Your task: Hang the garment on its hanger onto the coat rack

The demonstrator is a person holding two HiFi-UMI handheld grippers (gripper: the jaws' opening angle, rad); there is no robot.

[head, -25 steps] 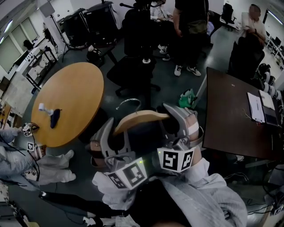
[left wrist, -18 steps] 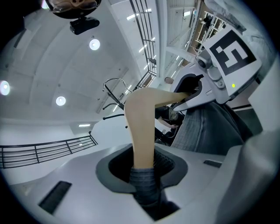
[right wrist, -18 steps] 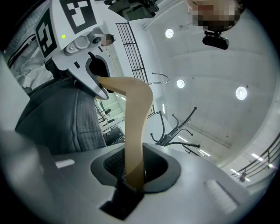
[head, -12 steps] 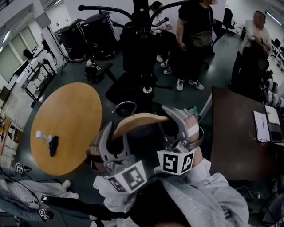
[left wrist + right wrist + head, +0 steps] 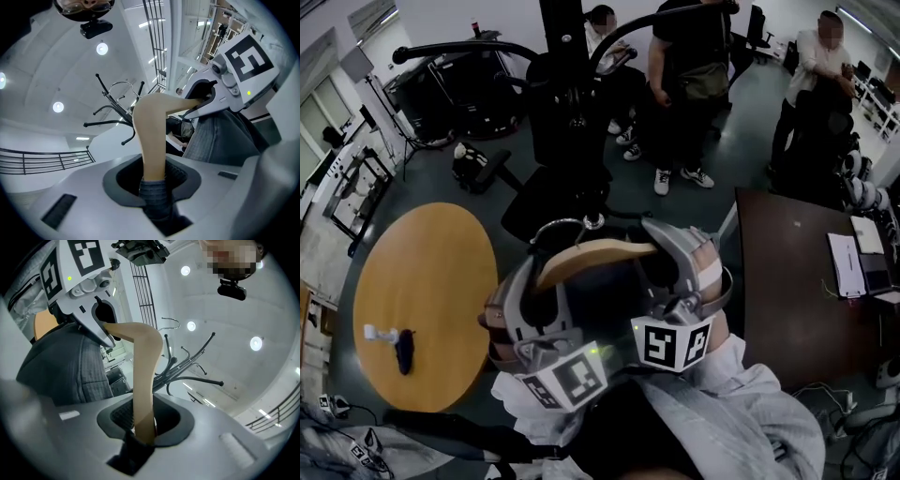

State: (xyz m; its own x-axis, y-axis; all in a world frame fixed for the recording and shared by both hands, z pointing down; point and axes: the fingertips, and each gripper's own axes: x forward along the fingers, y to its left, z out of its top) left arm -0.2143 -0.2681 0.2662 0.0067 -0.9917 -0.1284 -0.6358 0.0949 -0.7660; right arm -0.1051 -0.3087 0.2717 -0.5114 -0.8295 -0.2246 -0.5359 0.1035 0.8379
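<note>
A wooden hanger (image 5: 591,255) with a metal hook (image 5: 558,225) carries a dark grey garment (image 5: 609,291). My left gripper (image 5: 530,295) is shut on the hanger's left arm (image 5: 152,136), with garment cloth (image 5: 154,199) in the jaws below it. My right gripper (image 5: 680,272) holds the other arm (image 5: 143,376); its jaws are opening slightly, with the wood still between them. The black coat rack (image 5: 572,94) stands just beyond the hook, and its curved arms (image 5: 187,366) show past the hanger in both gripper views.
A round wooden table (image 5: 422,300) with a small dark item lies to the left. At the right is a dark desk (image 5: 797,281) with papers. An office chair (image 5: 553,187) sits at the rack's foot. Several people (image 5: 694,75) stand behind the rack.
The coat rack has come nearer and now fills the top of the head view. The round table has slid down and left. Both grippers still hold the hanger.
</note>
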